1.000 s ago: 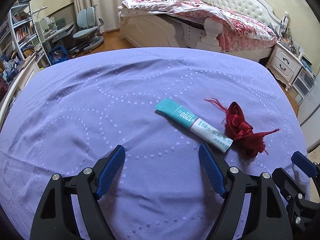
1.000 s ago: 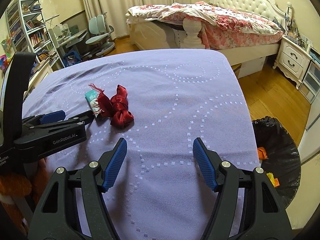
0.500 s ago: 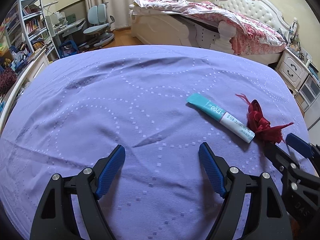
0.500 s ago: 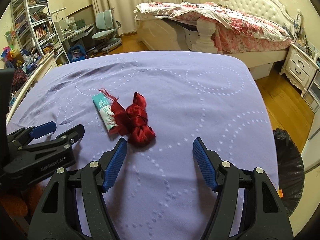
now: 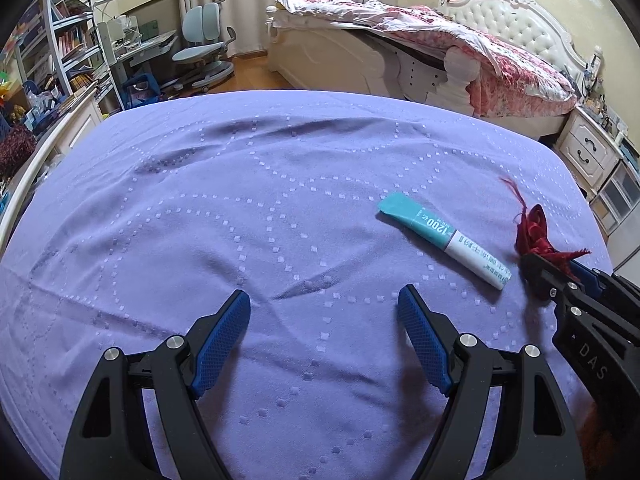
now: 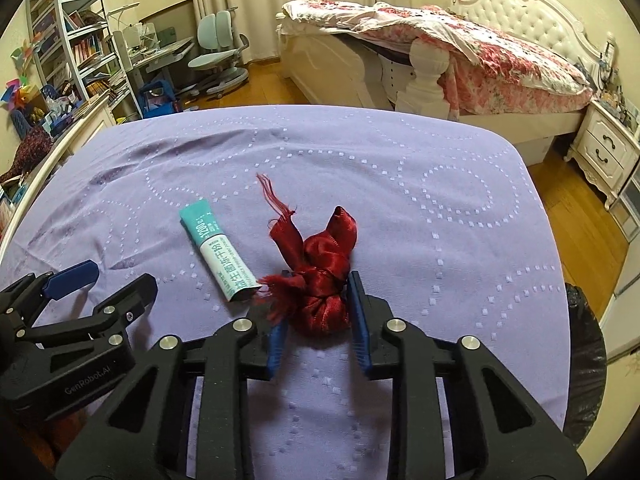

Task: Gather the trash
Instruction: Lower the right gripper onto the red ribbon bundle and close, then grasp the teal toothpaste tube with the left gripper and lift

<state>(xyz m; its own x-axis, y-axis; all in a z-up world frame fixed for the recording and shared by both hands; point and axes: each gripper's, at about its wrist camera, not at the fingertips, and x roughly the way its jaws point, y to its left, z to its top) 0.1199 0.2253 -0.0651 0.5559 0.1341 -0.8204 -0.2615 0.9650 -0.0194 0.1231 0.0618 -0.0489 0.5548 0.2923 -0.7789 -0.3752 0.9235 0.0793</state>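
Right gripper (image 6: 316,316), black frame with blue ribbed pads: jaws drawn in around the crumpled dark red satin ribbon bundle (image 6: 322,276), pads touching it on both sides, low on the lilac dotted tablecloth (image 6: 440,240). Half a second ago those jaws stood wide with the bundle lying ahead of them; now they pinch it. The ribbon rests on the cloth, not lifted as far as I can tell; one frayed tail sticks up and away, another spills over the left pad.

Left gripper (image 5: 324,336), same make: jaws spread wide, nothing between them, hovering over bare cloth. In its view the scene has slid; the teal-and-white printed tube-shaped packet (image 5: 446,240) sits farther right in frame than a second ago. In the right wrist view the left gripper (image 6: 104,284) shows at lower left, apart from the packet.

Packet (image 6: 218,254) lies flat on the cloth, just left of the ribbon, its white end near the frayed tail; whether they touch I cannot tell. It lies at the same spot relative to the ribbon as earlier.

From the left wrist view, the right gripper (image 5: 536,268) has come in at the far right edge, covering the lower part of the ribbon (image 5: 534,232).

Black-bagged rubbish bin (image 6: 580,364) stands on the wooden floor off the table's right edge.
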